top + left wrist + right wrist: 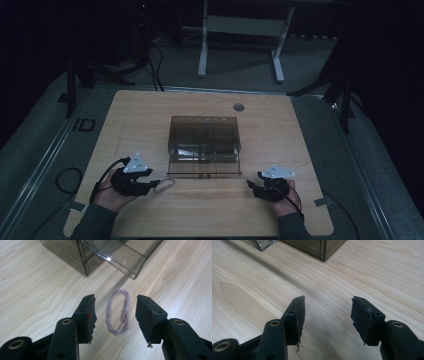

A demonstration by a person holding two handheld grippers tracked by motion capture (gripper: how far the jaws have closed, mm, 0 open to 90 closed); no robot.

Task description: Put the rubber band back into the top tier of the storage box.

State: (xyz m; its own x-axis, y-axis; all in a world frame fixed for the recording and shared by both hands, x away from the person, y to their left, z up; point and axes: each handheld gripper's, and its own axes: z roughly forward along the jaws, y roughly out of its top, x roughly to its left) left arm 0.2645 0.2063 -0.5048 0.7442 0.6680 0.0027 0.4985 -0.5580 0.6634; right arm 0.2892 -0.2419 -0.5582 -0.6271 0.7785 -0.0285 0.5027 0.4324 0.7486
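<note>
A thin pale braided cord loop (109, 308) lies flat on the wooden table (280, 140), just in front of a smoky clear plastic drawer box (204, 145). The box's lower drawer (125, 258) is pulled out toward me. My left gripper (115, 300) is open and low over the table; the loop (165, 186) lies between its jaws, with a gap on each side. At the front right, my right gripper (328, 301) stands open over bare wood with nothing between its fingers, and a corner of the box (317, 247) is ahead of it.
A round grey cable grommet (238, 107) sits near the table's far edge. Beyond the table stand a white desk frame (240, 30) and dark tripod legs. Cables trail from both grippers off the table's front.
</note>
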